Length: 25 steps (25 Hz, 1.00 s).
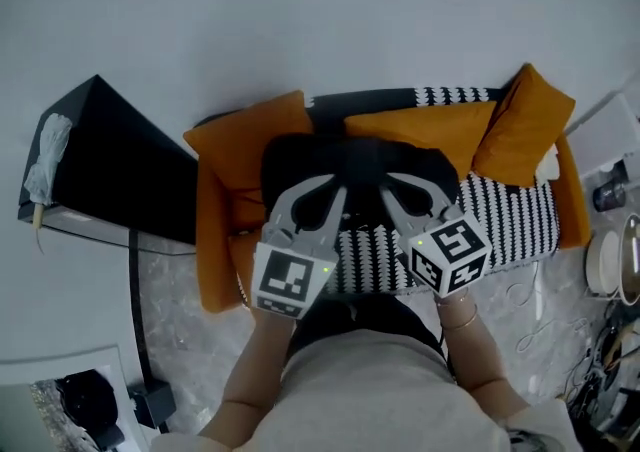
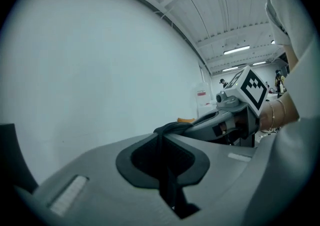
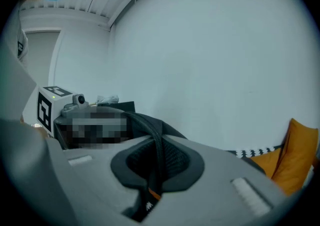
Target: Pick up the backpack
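Observation:
The black backpack (image 1: 360, 162) hangs in front of the sofa, held up between both grippers. My left gripper (image 1: 336, 190) is shut on a black strap (image 2: 169, 129) of the backpack; in the left gripper view the strap runs up between the closed jaws (image 2: 167, 135). My right gripper (image 1: 393, 190) is shut on another black strap (image 3: 156, 135), which passes between its jaws (image 3: 155, 142) and curves off to the left. Both grippers point almost level towards the white wall. The lower part of the backpack is hidden behind the grippers.
Behind the backpack stands a sofa (image 1: 520, 230) with a black-and-white patterned cover and orange cushions (image 1: 525, 125). A black side table (image 1: 110, 165) with a white bundle on it stands at the left. Clutter and cables lie on the floor at the right edge (image 1: 610, 270).

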### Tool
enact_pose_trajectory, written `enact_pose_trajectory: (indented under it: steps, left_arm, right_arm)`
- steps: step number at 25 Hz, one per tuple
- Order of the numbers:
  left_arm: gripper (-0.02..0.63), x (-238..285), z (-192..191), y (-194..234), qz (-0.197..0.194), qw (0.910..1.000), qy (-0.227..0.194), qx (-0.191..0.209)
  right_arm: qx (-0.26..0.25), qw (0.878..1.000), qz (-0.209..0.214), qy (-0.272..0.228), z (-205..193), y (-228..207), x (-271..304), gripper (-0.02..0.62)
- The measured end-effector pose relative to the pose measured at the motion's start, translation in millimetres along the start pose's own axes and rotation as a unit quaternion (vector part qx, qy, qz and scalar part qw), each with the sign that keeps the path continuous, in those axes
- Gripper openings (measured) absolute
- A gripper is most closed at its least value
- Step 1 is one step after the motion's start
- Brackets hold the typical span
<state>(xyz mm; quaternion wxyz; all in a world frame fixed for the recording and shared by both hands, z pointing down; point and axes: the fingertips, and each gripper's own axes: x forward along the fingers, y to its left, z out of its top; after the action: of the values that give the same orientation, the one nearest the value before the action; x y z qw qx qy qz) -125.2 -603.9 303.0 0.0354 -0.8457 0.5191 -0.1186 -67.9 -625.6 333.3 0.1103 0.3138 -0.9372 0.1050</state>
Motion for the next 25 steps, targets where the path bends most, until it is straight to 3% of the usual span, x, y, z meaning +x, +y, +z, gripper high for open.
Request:
enact_pose_trajectory:
  steps: [4, 12, 25]
  left_arm:
    - [0.023, -6.4, 27.3, 3.3, 0.006, 0.9989, -0.045, -0.011]
    - [0.024, -9.7, 57.6, 7.9, 0.014, 0.9966, -0.081, -0.011]
    - [0.024, -3.7, 56.9, 12.8, 0.024, 0.9968, -0.074, -0.017]
  right_arm:
    - [-0.013, 1.0, -0.007, -0.027, 23.1, 4.2, -7.8, 0.015]
    - [-0.029, 0.997, -0.016, -0.065, 53.8, 5.6, -17.4, 0.015]
    - [-0.028, 0.998, -0.004, -0.062, 52.3, 0.7, -9.4, 0.015]
